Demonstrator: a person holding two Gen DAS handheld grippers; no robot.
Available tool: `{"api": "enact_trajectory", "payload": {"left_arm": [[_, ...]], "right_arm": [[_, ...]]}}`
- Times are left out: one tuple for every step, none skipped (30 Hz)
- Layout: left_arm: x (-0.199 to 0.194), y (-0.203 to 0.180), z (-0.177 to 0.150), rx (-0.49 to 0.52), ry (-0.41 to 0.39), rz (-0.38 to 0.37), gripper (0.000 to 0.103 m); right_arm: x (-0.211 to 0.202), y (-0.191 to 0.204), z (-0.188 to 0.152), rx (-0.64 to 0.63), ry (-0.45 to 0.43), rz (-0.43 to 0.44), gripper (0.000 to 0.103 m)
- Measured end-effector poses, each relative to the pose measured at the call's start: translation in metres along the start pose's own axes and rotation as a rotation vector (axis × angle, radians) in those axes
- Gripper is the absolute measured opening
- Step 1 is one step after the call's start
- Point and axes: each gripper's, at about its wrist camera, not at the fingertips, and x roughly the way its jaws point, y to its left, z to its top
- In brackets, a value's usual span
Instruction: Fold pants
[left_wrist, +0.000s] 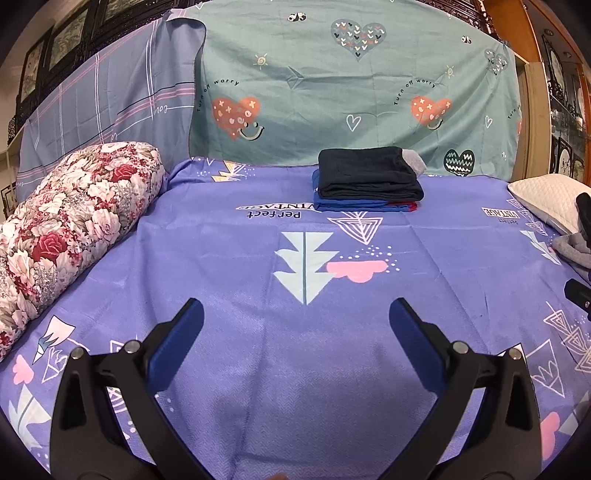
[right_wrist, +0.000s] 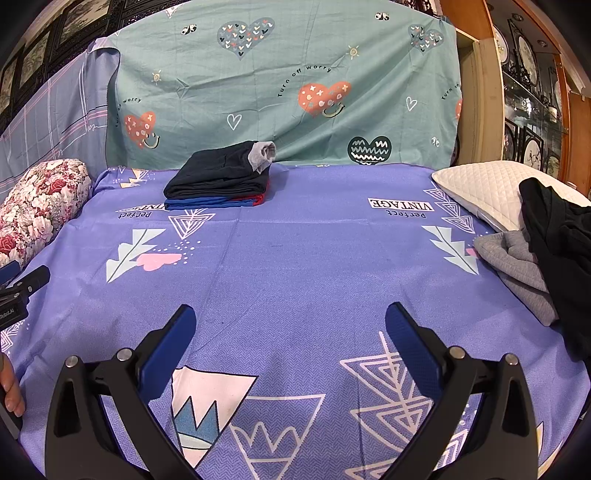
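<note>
A stack of folded pants lies at the far side of the purple bed sheet, dark pair on top, blue and red below; it also shows in the right wrist view. Unfolded grey pants and a black garment lie heaped at the right edge, partly on a white pillow. My left gripper is open and empty above the bare sheet. My right gripper is open and empty, the heap to its right. The left gripper's tip shows at the left edge of the right wrist view.
A floral rolled quilt lies along the bed's left edge. A teal heart-print sheet hangs behind the bed. Dark framed panels and a wooden cabinet stand beyond.
</note>
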Motion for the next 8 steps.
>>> {"api": "enact_trajectory", "payload": {"left_arm": [[0.0005, 0.0004, -0.0001, -0.003, 0.003, 0.0, 0.101], [0.0009, 0.0008, -0.0001, -0.005, 0.006, -0.001, 0.101], [0.0016, 0.0015, -0.0002, -0.011, 0.012, -0.003, 0.101], [0.0025, 0.0021, -0.0005, -0.015, 0.017, -0.005, 0.101], [0.0037, 0.0032, -0.0006, -0.021, 0.026, -0.012, 0.101], [0.0045, 0.004, -0.0007, -0.025, 0.029, -0.017, 0.101], [0.0047, 0.0049, -0.0006, -0.031, 0.03, -0.02, 0.101], [0.0046, 0.0055, -0.0006, -0.034, 0.03, -0.019, 0.101]], "right_arm": [[0.0, -0.0001, 0.0, 0.0, 0.0, 0.0, 0.102], [0.0, -0.0001, -0.0001, 0.0, 0.0, 0.0, 0.102], [0.0, -0.0001, 0.0, 0.0, 0.0, 0.0, 0.102], [0.0, -0.0001, -0.0001, 0.0, 0.0, 0.0, 0.102], [0.0, -0.0001, -0.0001, 0.0, 0.0, 0.0, 0.102], [0.0, -0.0002, -0.0001, 0.0, 0.0, 0.0, 0.102], [0.0, -0.0002, -0.0001, 0.0, 0.0, 0.0, 0.102], [0.0, -0.0001, -0.0001, 0.0, 0.0, 0.0, 0.102]]}}
